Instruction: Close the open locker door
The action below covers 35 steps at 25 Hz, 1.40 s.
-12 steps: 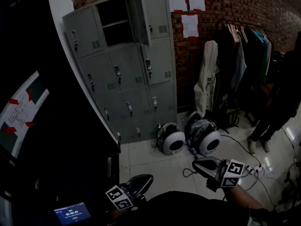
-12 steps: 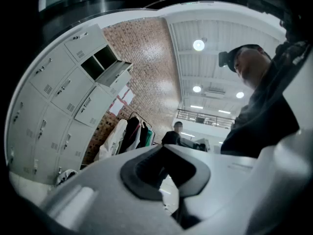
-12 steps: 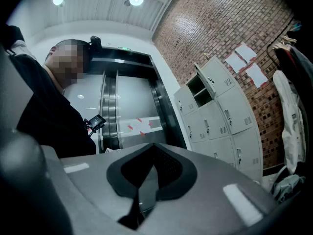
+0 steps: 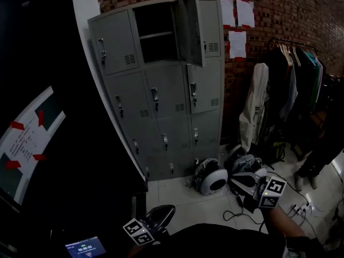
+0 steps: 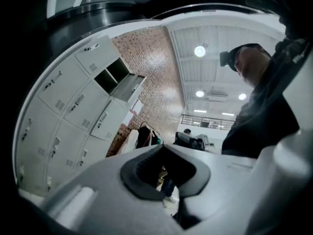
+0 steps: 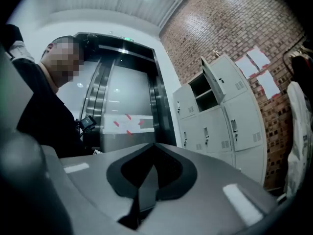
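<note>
A grey locker bank (image 4: 161, 101) stands against the brick wall. Its top middle compartment (image 4: 156, 36) is open, and its door (image 4: 196, 28) is swung out to the right. The same open door (image 6: 211, 80) shows in the right gripper view, and the open door (image 5: 128, 86) also appears far off in the left gripper view. My left gripper (image 4: 153, 222) hangs low at the bottom of the head view, far from the lockers; its jaws (image 5: 163, 151) are shut on nothing. My right gripper (image 4: 252, 184) is low on the right, also shut and empty (image 6: 153, 151).
Two round white devices (image 4: 212, 179) lie on the floor at the locker's foot, with cables (image 4: 236, 211) trailing. A clothes rack (image 4: 293, 74) and a white garment (image 4: 255, 109) stand to the right, with a person (image 4: 322, 144) beyond. A dark wall with a taped panel (image 4: 27, 144) fills the left.
The head view has swung left and moved closer, so the lockers sit further right and look larger. The right gripper has shifted slightly up and right. The locker door still stands open.
</note>
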Available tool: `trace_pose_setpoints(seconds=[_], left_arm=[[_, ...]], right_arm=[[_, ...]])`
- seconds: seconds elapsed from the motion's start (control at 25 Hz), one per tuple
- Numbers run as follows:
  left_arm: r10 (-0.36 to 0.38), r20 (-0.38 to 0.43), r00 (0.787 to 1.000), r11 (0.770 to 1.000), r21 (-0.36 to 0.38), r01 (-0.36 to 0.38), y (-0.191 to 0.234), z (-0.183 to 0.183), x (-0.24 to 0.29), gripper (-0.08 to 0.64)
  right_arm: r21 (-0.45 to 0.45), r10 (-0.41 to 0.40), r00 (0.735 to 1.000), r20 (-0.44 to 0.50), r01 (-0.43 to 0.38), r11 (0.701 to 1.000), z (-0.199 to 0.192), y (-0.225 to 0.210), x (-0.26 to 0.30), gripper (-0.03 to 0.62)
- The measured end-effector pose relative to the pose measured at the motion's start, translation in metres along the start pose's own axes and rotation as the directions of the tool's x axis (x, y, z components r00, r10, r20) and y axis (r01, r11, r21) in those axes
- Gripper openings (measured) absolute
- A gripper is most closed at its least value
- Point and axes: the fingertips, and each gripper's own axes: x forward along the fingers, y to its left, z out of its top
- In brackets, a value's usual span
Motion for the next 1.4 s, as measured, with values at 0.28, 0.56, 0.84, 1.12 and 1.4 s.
trace_pose_setpoints(seconds=[0.28, 0.56, 0.84, 1.12, 1.4], left_arm=[[0.032, 0.037, 0.999, 0.998, 0.046, -0.034, 0.120, 0.084, -0.051, 0.003], [0.135, 0.100, 0.986, 0.989, 0.044, -0.140, 0.203, 0.106, -0.074, 0.003], [0.298, 0.143, 0.944, 0.944, 0.101, -0.313, 0.278, 0.124, -0.047, 0.003], [0.370, 0.206, 0.906, 0.909, 0.121, -0.399, 0.339, 0.159, 0.037, 0.002], [0.362, 0.165, 0.918, 0.917, 0.115, -0.382, 0.385, 0.167, 0.093, 0.002]], right_arm=[[-0.120, -0.118, 0.982, 0.150, 0.137, 0.983, 0.113, -0.094, 0.119, 0.019], [-0.232, -0.229, 0.957, 0.177, 0.267, 0.935, 0.217, -0.243, 0.188, 0.121], [-0.278, -0.205, 0.952, 0.226, 0.265, 0.923, 0.277, -0.395, 0.227, 0.147], [-0.318, 0.148, 0.954, 0.261, -0.060, 0.946, 0.297, -0.434, 0.266, 0.141], [-0.485, 0.382, 0.895, 0.229, -0.235, 0.842, 0.292, -0.382, 0.306, 0.140]])
